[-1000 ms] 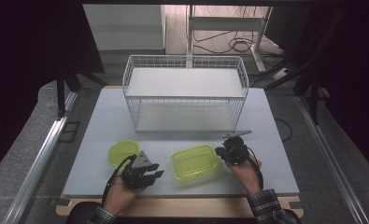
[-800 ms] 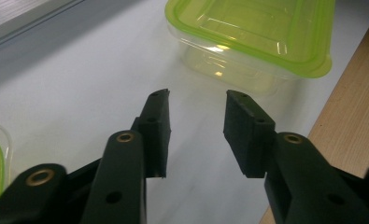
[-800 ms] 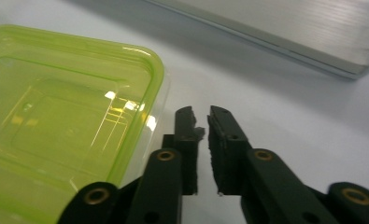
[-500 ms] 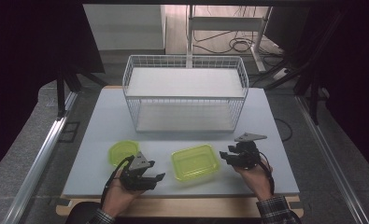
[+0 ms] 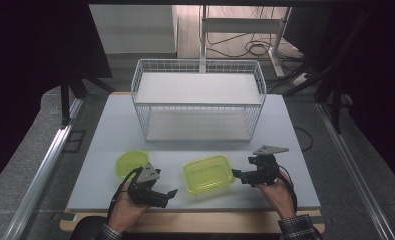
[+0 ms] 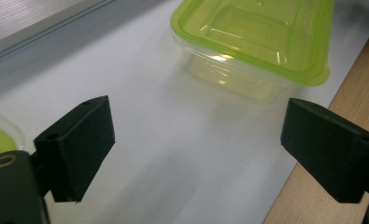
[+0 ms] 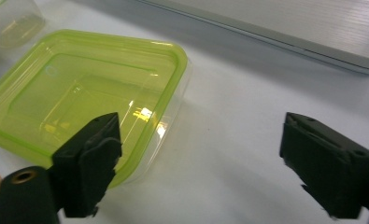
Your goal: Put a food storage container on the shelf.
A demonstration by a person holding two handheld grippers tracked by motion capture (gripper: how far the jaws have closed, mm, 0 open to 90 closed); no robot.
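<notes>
**Both Grippers Released Beside the Rectangular Container**

The right gripper [image 5: 241, 176] rests low over the table [image 5: 295, 150] with its jaws spread wide and nothing between them. The jaws have just been opening. The left gripper [image 5: 171, 195] is in the same condition: jaws wide apart, just opened, with bare table surface between them.

The rectangular container [image 5: 208, 173], clear-bodied with a green lid [image 7: 79, 88] seated on top, stands between the two grippers. It lies just beyond the right gripper's jaw tips, apart from them, and a little farther from the left gripper's tips. In the left gripper view the container [image 6: 261, 42] sits ahead of the jaws, close to the table's near wooden edge [image 6: 341, 116]. Neither gripper touches it; it stands free on its own base, which suggests a completed set-down or lid closure.

Beside the left gripper, on the side away from the rectangular container, stands a smaller round container [image 5: 131, 163] with a green lid.

Beyond both grippers, a white wire basket [image 5: 197, 100] stands open-topped at the table's far half, probably the destination for the containers.
</notes>
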